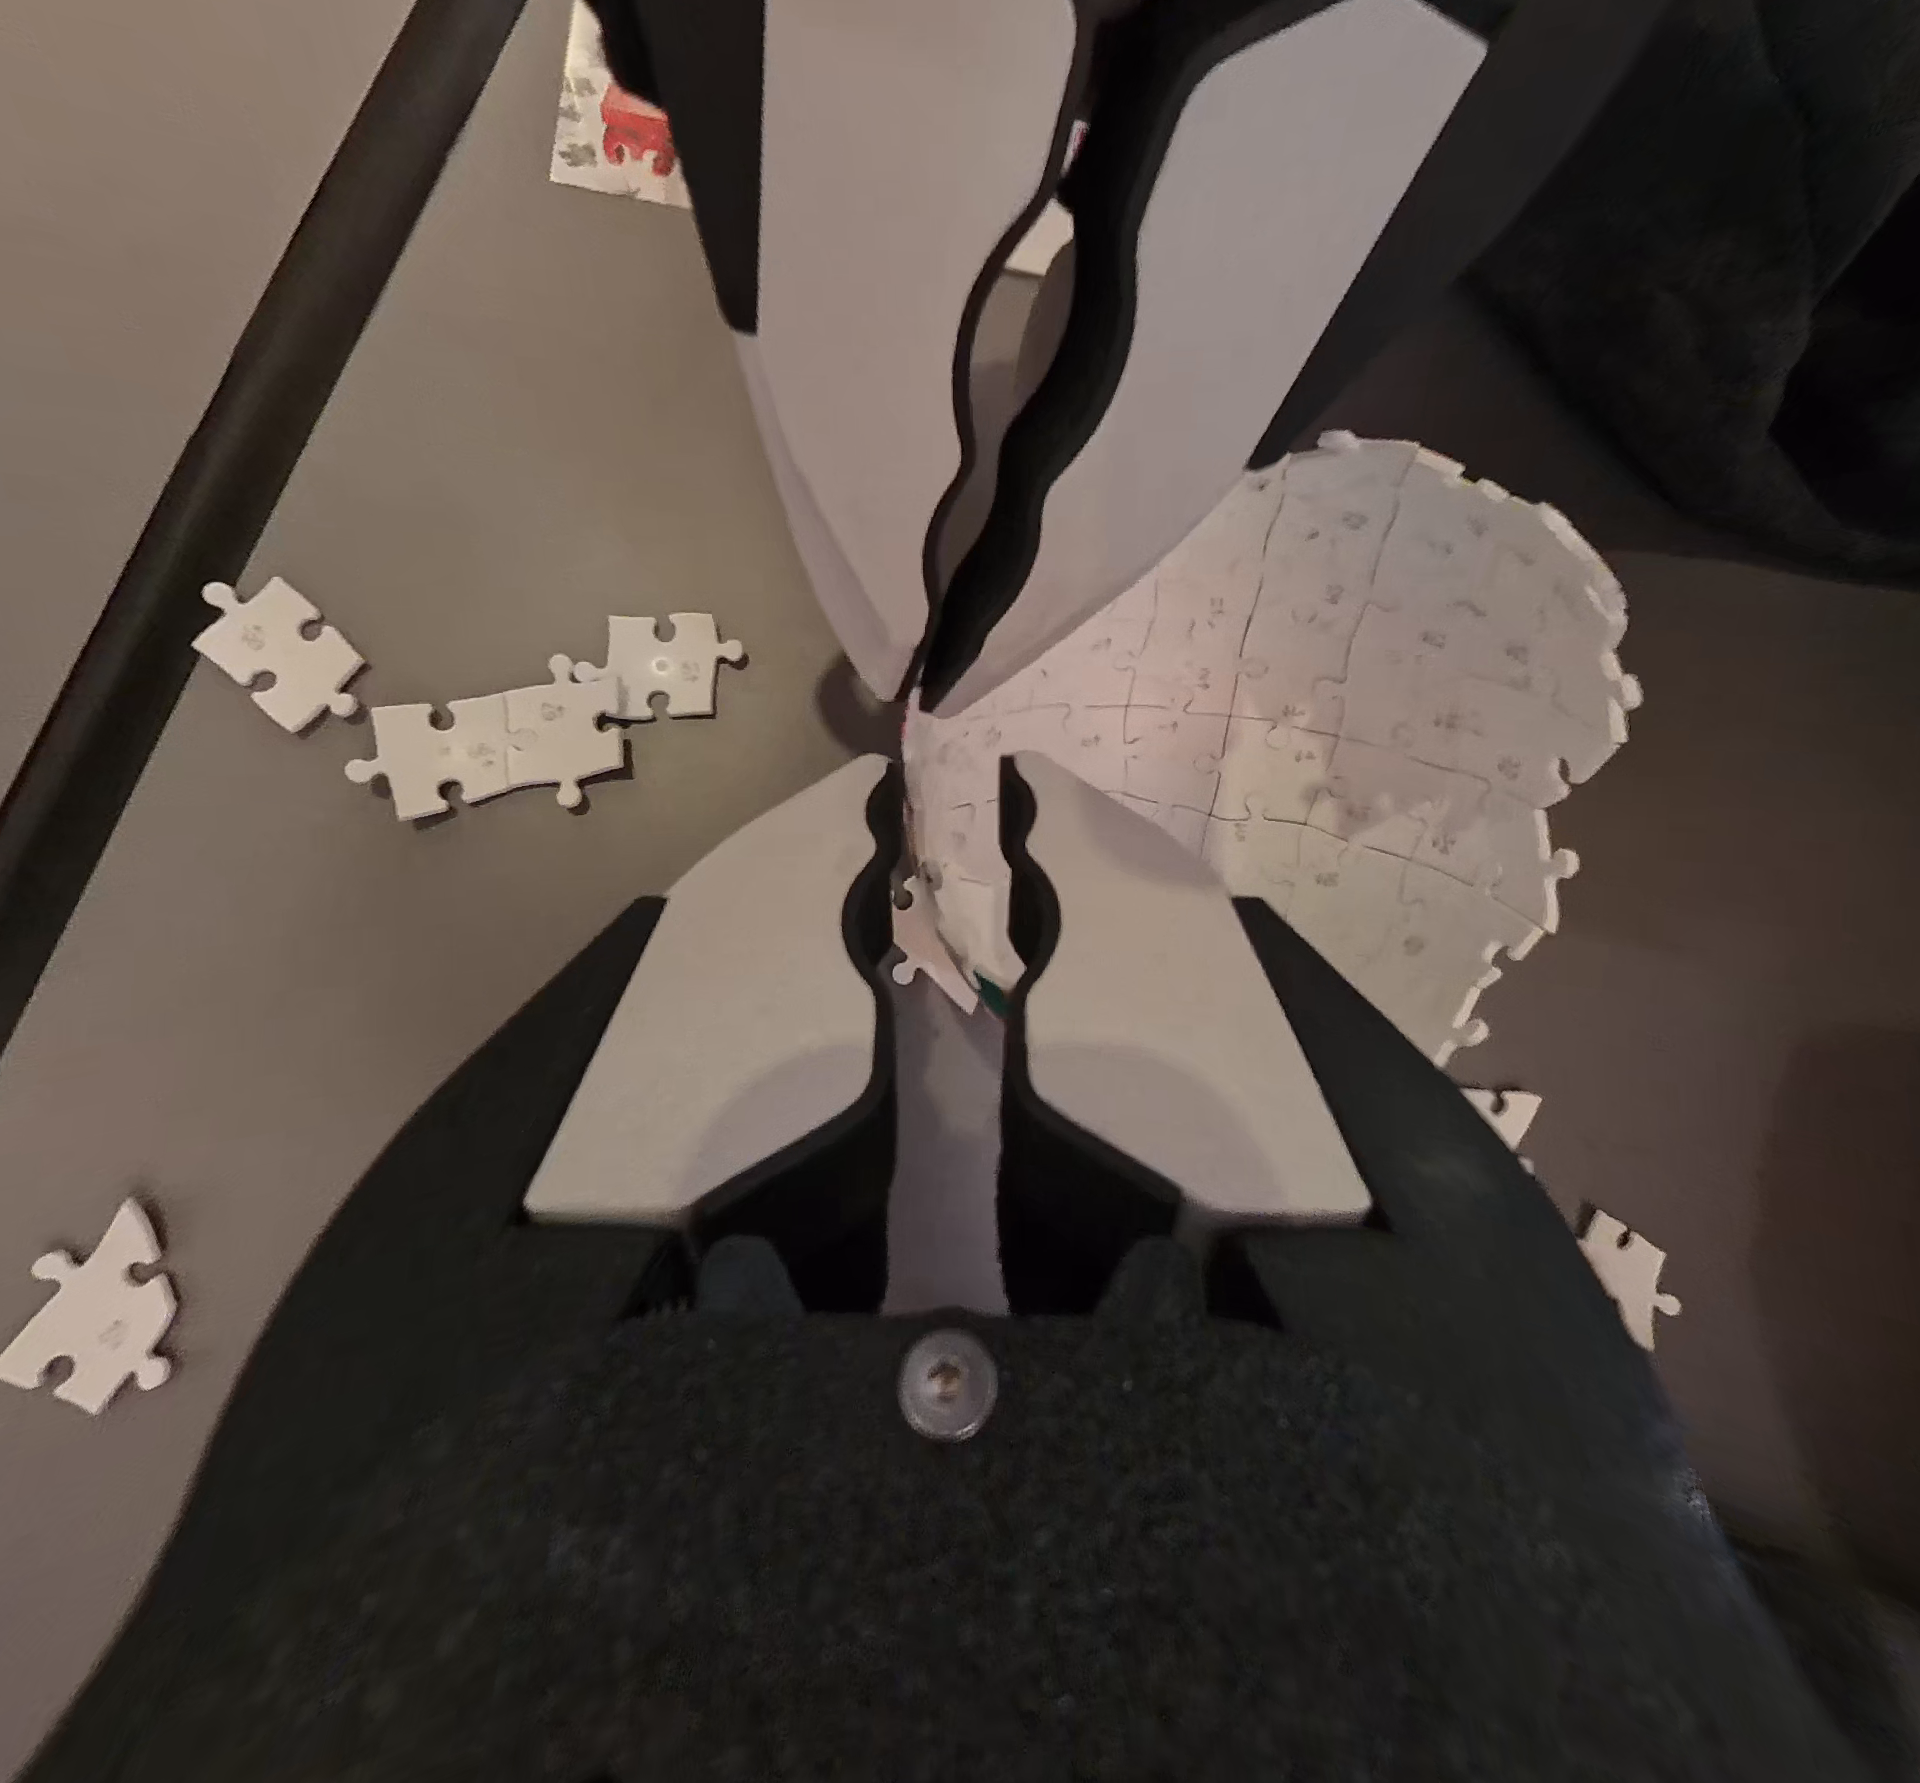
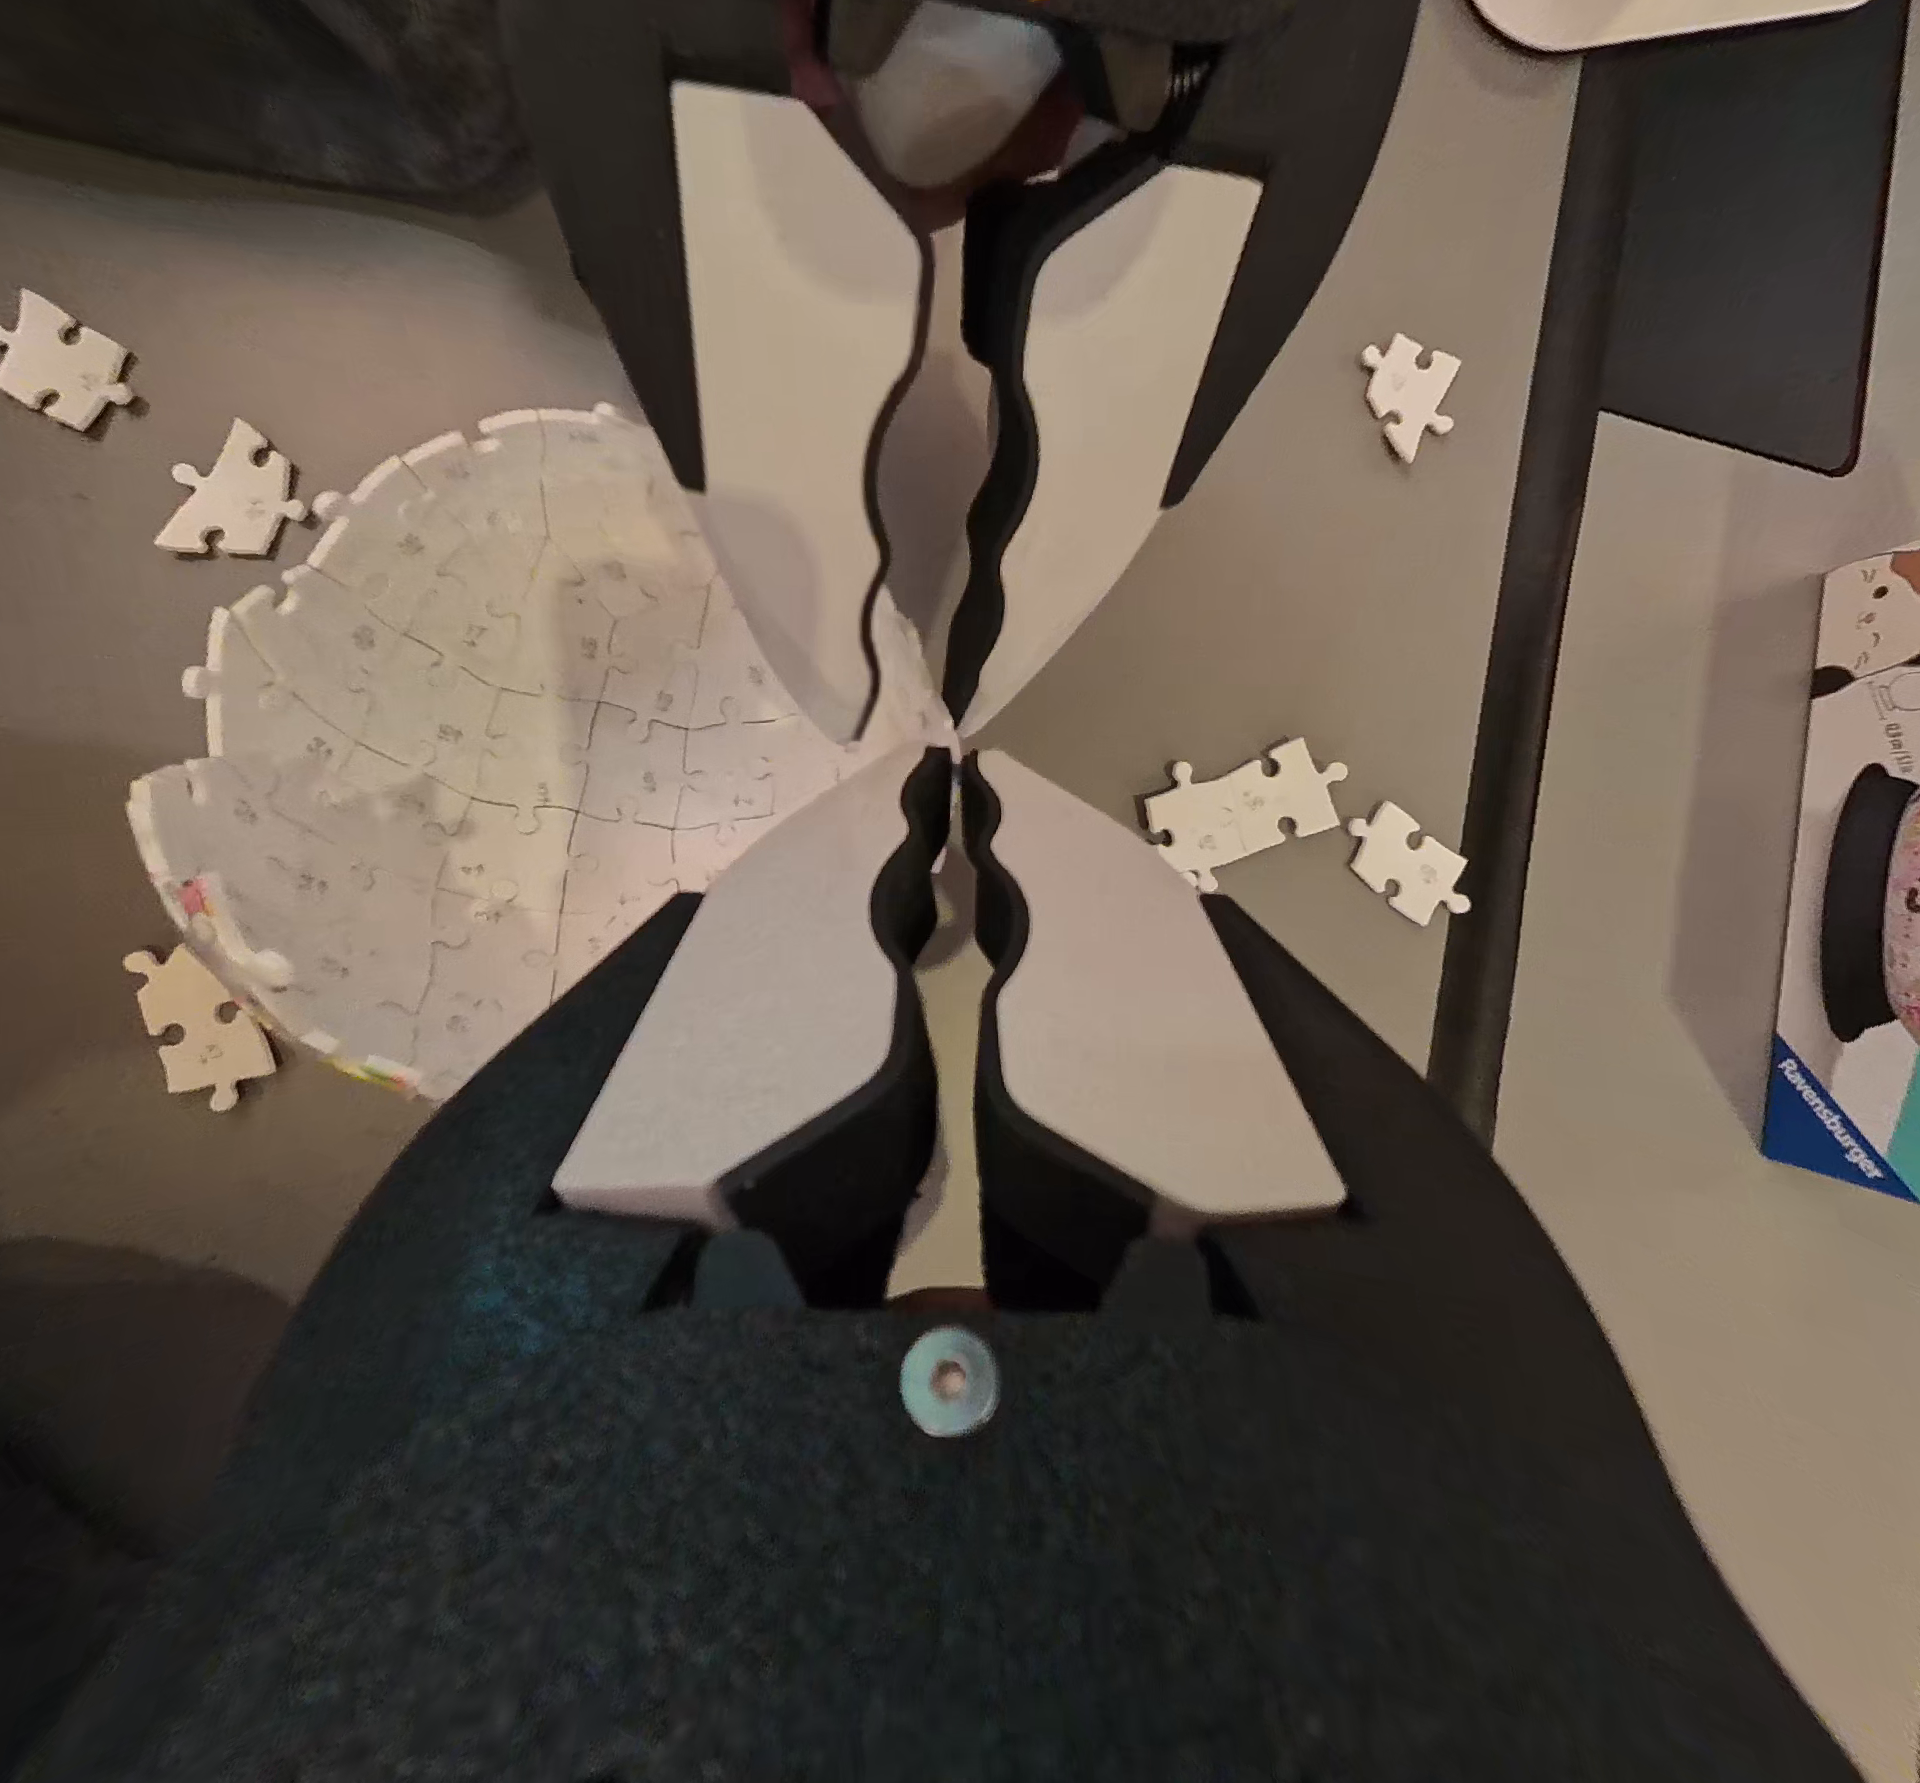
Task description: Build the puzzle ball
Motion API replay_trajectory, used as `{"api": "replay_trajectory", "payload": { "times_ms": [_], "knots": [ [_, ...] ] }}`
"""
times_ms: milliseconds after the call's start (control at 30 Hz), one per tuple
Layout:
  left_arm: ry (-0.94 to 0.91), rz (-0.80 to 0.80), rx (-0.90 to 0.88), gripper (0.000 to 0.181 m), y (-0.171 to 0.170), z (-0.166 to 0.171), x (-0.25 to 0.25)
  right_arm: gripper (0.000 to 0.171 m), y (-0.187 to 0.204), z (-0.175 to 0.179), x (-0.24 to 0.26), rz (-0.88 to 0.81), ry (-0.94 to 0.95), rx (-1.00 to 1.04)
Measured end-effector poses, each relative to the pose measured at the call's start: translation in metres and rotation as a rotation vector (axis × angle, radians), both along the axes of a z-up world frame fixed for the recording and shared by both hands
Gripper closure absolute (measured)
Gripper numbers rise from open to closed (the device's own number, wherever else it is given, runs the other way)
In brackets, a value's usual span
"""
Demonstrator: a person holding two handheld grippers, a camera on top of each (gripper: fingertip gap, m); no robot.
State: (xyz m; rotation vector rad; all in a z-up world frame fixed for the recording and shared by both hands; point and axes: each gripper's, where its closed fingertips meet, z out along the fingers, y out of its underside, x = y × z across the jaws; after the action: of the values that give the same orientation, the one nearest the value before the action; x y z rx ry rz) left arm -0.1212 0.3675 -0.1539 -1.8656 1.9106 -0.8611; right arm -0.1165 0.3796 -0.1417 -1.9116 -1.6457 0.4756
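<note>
A: Nearest in the left wrist view, the left gripper (image 1: 951, 840) pinches the rim of the half-built puzzle ball (image 1: 1382, 725), white inner side showing, probably to steady the shell above the desk (image 1: 260, 1006)

B: And the right gripper (image 2: 954, 783)?

A: Its tips meet the left one's at that same rim, nearly pressed together. It seems to be seating or squeezing a piece into the edge, but the piece itself is hidden between the pads, so I cannot tell what, if anything, it holds

B: Where's the spare stock?

A: Loose on the desk. A joined pair of pieces (image 1: 499, 746) lies just left of the grippers, a single piece (image 1: 278, 650) beside it, more scattered around the shell

B: Farther off?

A: The puzzle box (image 2: 1860, 902), cut off at the right edge, and an instruction sheet (image 1: 613, 123) mostly behind the right gripper in the left view. The ball's printed outer side barely shows
</note>
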Motion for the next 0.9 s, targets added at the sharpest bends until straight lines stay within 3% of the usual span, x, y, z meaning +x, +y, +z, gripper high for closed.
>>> {"api": "replay_trajectory", "payload": {
  "times_ms": [267,700,800,900],
  "knots": [
    [-0.011,0.003,0.018,0.178,0.0047,-0.0012,-0.0009,0.170,-0.0008,0.0030,-0.0023,0.013,0.041,-0.006],
    [-0.017,-0.025,0.070,0.179,0.0033,-0.0015,0.0007,0.168,-0.0071,0.0018,0.0007,0.057,0.011,0.022],
    [-0.018,-0.024,0.072,0.179,0.0034,-0.0014,0.0007,0.154,-0.0046,-0.0003,0.0022,0.035,-0.010,0.019],
    [-0.017,-0.024,0.078,0.179,0.0036,-0.0015,0.0005,0.164,-0.0032,-0.0001,0.0013,0.037,-0.015,0.027]
  ]
}}
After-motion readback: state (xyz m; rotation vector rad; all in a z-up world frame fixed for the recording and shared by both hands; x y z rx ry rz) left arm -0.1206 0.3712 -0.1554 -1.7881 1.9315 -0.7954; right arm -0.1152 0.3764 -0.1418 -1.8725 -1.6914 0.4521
